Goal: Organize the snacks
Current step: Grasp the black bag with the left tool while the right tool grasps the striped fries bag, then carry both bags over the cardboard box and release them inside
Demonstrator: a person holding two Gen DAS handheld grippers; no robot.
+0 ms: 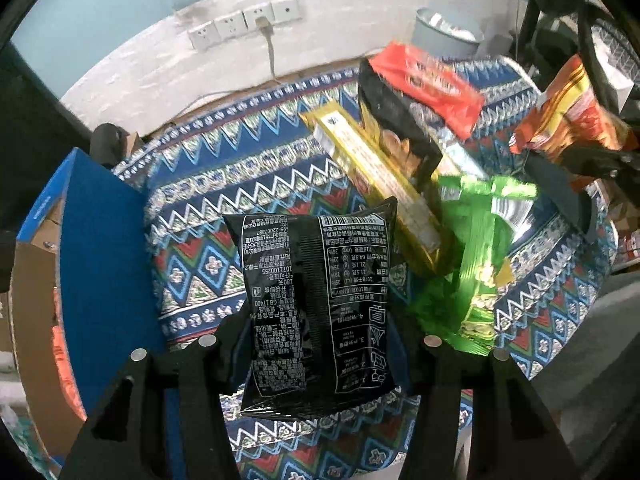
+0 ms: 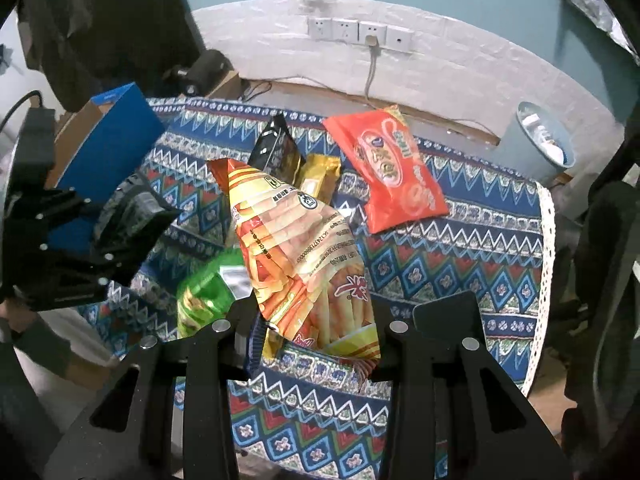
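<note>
My left gripper is shut on a black snack bag with white print and holds it above the patterned cloth. My right gripper is shut on an orange fries-print bag, also lifted; that bag shows at the right of the left wrist view. On the cloth lie a green bag, a long gold pack, a black-and-gold bag and a red bag. The left gripper with its black bag shows at the left of the right wrist view.
A blue cardboard box stands open at the left edge of the cloth-covered table. A grey bin stands on the floor behind the table's right end. Wall sockets with a plugged cable are behind.
</note>
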